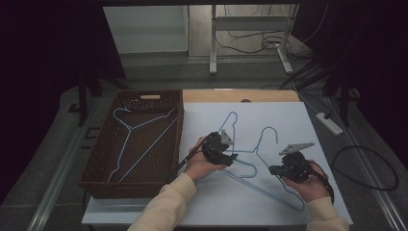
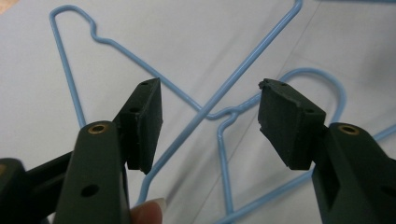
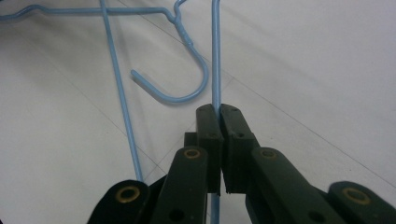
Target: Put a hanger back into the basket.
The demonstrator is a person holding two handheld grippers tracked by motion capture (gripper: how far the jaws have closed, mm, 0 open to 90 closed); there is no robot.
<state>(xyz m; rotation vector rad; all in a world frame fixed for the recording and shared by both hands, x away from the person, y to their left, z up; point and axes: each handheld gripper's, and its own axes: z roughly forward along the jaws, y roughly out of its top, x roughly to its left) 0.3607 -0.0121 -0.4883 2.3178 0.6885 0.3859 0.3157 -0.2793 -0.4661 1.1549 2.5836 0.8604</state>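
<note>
no readable text — no labels, brands or numbers

A basket (image 1: 103,144) is placed at the left of the table (image 1: 288,120), and one hanger (image 1: 139,139) is laid inside it. Right of the basket, two crossed hangers (image 1: 245,154) are laid on the table, overlapping near its middle. The left gripper (image 1: 226,153) is held over their left part, just right of the basket. The right gripper (image 1: 276,169) is held nearer and further right, at a wire of the right-hand hanger (image 3: 215,56). A power strip (image 1: 329,122) is seen on the floor beyond the table's right edge.
</note>
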